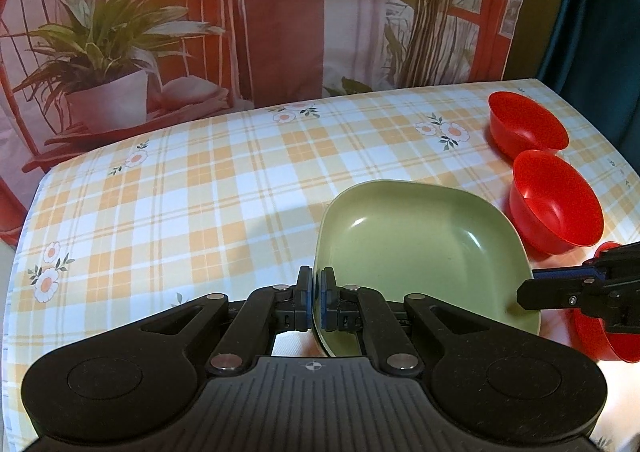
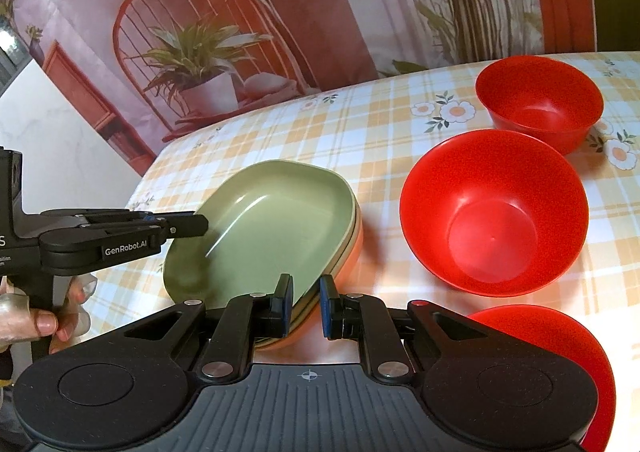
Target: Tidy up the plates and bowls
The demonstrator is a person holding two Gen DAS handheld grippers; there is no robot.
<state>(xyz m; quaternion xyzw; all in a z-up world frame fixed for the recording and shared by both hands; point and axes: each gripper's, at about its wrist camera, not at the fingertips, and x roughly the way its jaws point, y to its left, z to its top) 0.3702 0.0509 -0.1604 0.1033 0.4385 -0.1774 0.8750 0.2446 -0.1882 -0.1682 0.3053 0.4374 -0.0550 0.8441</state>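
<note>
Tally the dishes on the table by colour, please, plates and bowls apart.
Red bowls: 3
Green plates: 1, top of the stack
Cream plates: 1, edge only
Orange plates: 1, stack bottom
Total: 6

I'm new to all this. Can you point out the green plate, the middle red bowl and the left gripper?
green plate (image 2: 260,228), right wrist view, inner floor.
middle red bowl (image 2: 492,236), right wrist view, inside bottom.
left gripper (image 1: 316,292), left wrist view, between fingertips pinching the plate's rim.
</note>
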